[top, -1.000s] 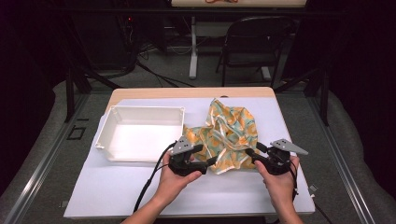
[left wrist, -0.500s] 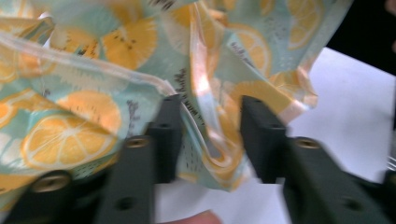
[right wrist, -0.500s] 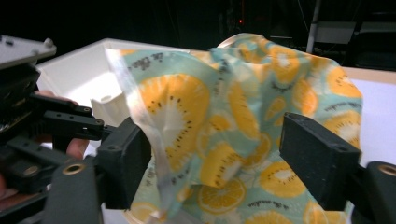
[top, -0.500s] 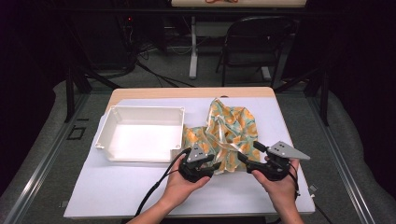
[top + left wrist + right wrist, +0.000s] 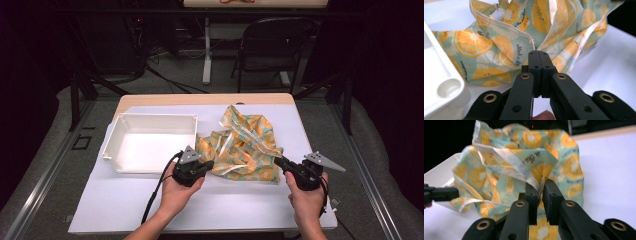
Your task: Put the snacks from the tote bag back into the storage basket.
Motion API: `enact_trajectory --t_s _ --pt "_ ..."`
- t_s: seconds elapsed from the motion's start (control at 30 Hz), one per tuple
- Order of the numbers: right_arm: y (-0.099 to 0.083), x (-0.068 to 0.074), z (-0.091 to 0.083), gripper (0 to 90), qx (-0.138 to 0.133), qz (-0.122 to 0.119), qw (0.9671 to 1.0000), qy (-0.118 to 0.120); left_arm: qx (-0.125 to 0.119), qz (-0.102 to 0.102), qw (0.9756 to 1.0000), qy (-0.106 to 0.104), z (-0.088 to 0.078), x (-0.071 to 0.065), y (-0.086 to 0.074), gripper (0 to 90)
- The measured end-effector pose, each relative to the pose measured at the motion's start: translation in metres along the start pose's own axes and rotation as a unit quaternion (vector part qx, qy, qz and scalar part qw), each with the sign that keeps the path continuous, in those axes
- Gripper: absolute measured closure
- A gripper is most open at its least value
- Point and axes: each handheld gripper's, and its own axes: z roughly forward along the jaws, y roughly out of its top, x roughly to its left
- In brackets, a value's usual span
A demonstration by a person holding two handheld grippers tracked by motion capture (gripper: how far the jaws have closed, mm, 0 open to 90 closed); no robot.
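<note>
Cloth, a citrus-print fabric, lies crumpled on the white table cover, centre-right, its left edge just beside the white tray. The tray sits to the left and holds nothing that can be seen.

Left gripper: at the cloth's near-left edge. In the left gripper view the jaws stand pressed together, having just been closing; the hemmed edge of the cloth meets the tips, and it appears pinched there, though how much fabric sits between the pads cannot be told.

Right gripper: at the cloth's near-right edge. In the right gripper view the jaws have just been closing and a narrow gap remains, with a fold of the hem caught between them.

Step in hand, as judged: taking hold of the cloth at two points along its near edge, probably to spread or fold it.

Next move calls for: confirming that both pinches hold the hem, then lifting and drawing the hands apart evenly so the fabric opens without slipping. Keep the left hand from nudging the tray.
</note>
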Motion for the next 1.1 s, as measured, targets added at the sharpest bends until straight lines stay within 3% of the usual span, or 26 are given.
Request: enact_trajectory --t_s 0.1,0.17,0.23,0.3,0.4,0.43,0.47,0.53,0.6,0.8,0.97,1.1 --pt "-0.004 -0.004 0.005 79.3 0.034 0.006 0.9992 -0.021 0.040 0.004 0.9991 -0.014 0.010 -0.003 -0.006 90.0" --pt "-0.008 -0.010 0.011 74.7 0.057 0.026 0.9974 -0.036 0.056 0.018 0.9981 -0.015 0.018 -0.009 -0.011 89.9" --pt "-0.012 -0.017 0.016 69.3 0.085 0.040 0.9949 -0.036 0.057 0.024 0.9979 -0.020 0.020 -0.012 -0.011 88.8" --pt "-0.014 -0.022 0.019 61.4 0.107 0.039 0.9928 -0.038 0.048 0.023 0.9983 -0.023 0.018 -0.012 -0.010 83.7" --pt "-0.011 -0.019 0.015 44.5 0.085 0.029 0.9956 -0.028 0.017 0.021 0.9992 -0.030 0.008 -0.007 -0.004 72.9" --pt "-0.006 -0.013 0.011 33.8 0.063 0.002 0.9977 -0.023 0.009 0.017 0.9993 -0.032 0.006 -0.006 -0.003 66.3" --pt "-0.006 -0.013 0.011 33.8 0.063 0.002 0.9977 -0.023 -0.002 0.015 0.9993 -0.033 0.003 -0.004 0.000 66.3" --pt "-0.002 -0.005 0.007 25.0 0.046 -0.027 0.9985 -0.016 -0.022 0.008 0.9991 -0.035 -0.003 -0.002 0.005 61.6" --pt "0.000 0.000 0.003 19.5 0.047 -0.053 0.9975 -0.006 -0.042 0.006 0.9981 -0.043 -0.007 -0.001 0.010 57.9" --pt "0.005 0.011 -0.014 12.6 0.037 -0.100 0.9941 0.021 -0.080 0.012 0.9944 -0.068 -0.015 -0.003 0.026 52.3" --pt "0.012 0.023 -0.023 11.3 0.009 -0.114 0.9925 0.044 -0.074 0.021 0.9945 -0.071 -0.006 -0.008 0.037 47.6" --pt "0.025 0.041 -0.025 8.7 -0.007 -0.140 0.9877 0.069 -0.064 0.024 0.9962 -0.053 0.004 -0.012 0.044 46.1"
